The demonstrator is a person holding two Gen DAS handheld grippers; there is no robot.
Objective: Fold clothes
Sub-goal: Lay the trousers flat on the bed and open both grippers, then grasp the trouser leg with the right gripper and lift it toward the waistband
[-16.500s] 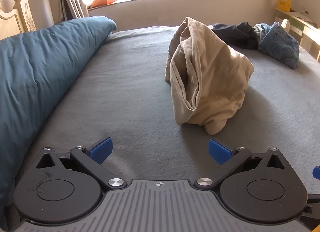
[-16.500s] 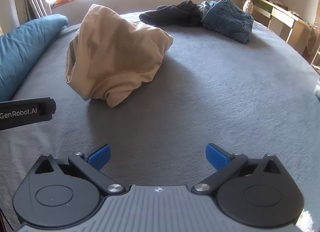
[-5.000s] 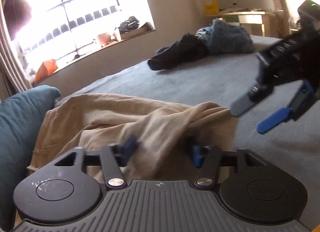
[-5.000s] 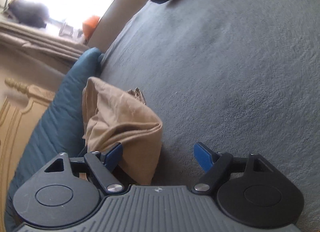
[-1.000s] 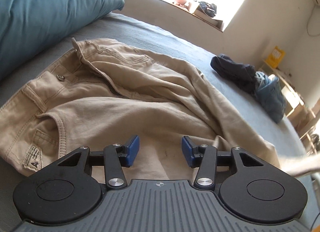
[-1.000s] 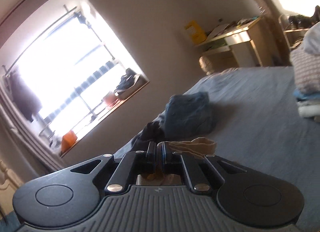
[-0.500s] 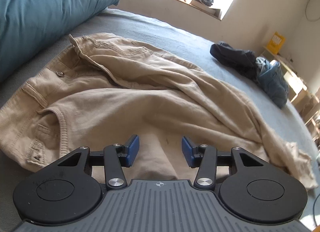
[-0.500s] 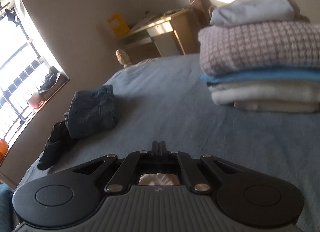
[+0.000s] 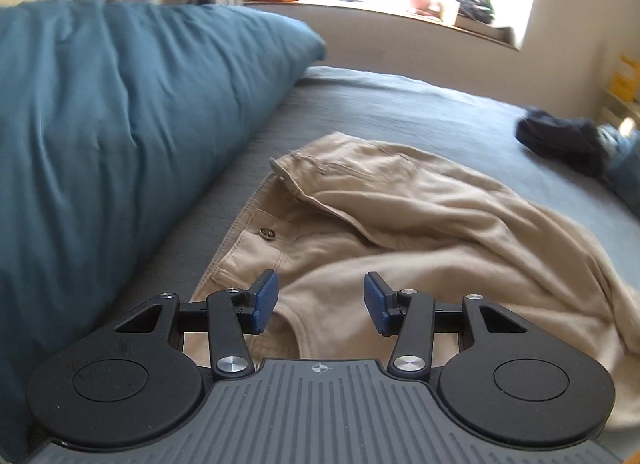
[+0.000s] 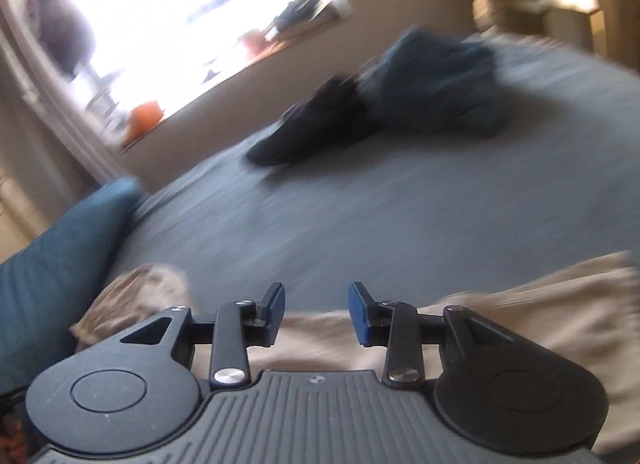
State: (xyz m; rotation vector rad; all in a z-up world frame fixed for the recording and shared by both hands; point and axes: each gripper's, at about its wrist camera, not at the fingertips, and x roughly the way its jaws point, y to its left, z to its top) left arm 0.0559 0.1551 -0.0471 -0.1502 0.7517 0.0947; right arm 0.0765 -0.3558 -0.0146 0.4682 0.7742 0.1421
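Hovering my left gripper (image 9: 320,306) over the tan trousers (image 9: 400,224), jaws spread, nothing pinched. Trousers lie rumpled on the grey bed (image 9: 400,104), waistband and metal button (image 9: 267,233) toward the teal pillow (image 9: 120,124). My right gripper (image 10: 317,314) has just been opening; jaws apart, nothing between them, tan cloth below. Dark garment (image 10: 316,128) and jeans (image 10: 436,84) lie farther off. Right view blurred; no readable writing.
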